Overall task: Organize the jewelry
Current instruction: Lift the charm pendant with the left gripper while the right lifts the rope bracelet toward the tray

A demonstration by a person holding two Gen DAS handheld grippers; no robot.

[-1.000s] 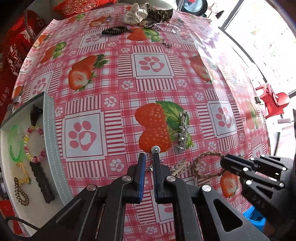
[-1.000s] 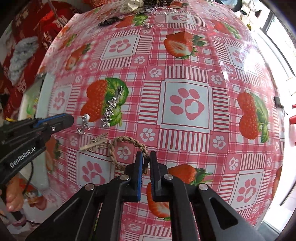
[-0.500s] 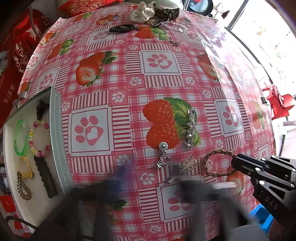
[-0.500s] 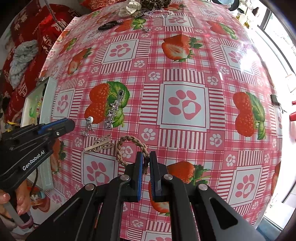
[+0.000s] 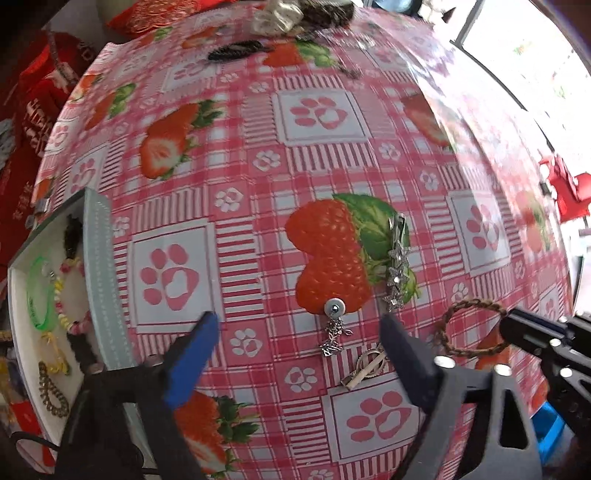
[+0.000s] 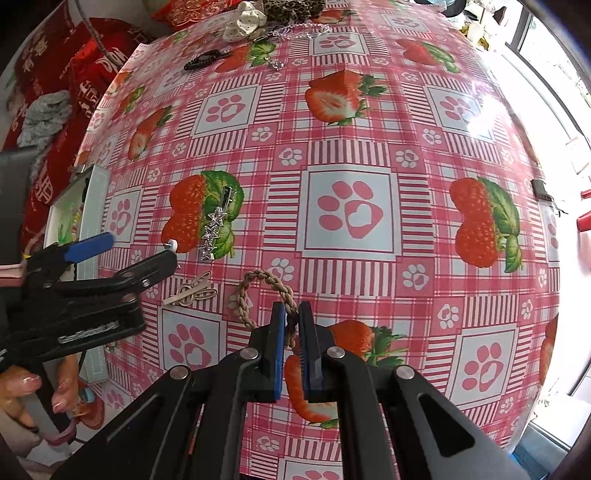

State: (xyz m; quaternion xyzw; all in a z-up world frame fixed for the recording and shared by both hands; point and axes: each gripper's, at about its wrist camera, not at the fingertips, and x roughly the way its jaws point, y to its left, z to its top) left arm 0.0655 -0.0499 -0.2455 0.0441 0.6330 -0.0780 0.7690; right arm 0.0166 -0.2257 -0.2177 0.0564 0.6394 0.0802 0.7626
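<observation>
My left gripper [image 5: 297, 325] is open wide and empty, just short of a silver dangle earring [image 5: 334, 325] that lies on the strawberry tablecloth. A star hair clip [image 5: 398, 271] lies to its right and a beige hair clip [image 5: 364, 371] lies nearer me. My right gripper [image 6: 291, 314] is shut on a braided brown bracelet [image 6: 258, 288], which rests on the table; it also shows in the left wrist view [image 5: 469, 325]. A white tray [image 5: 99, 269] at the left holds several bracelets.
At the table's far edge lie a black hair tie [image 6: 205, 59], a white bow [image 6: 243, 22], a leopard scrunchie [image 6: 295, 9] and a silver chain [image 6: 299, 31]. Red cushions [image 6: 66, 92] lie off the left side. The table edge is close at the right.
My left gripper has opened from shut to wide open and drawn back a little; the dangle earring now lies free on the cloth. My right gripper stays shut on the braided bracelet.
</observation>
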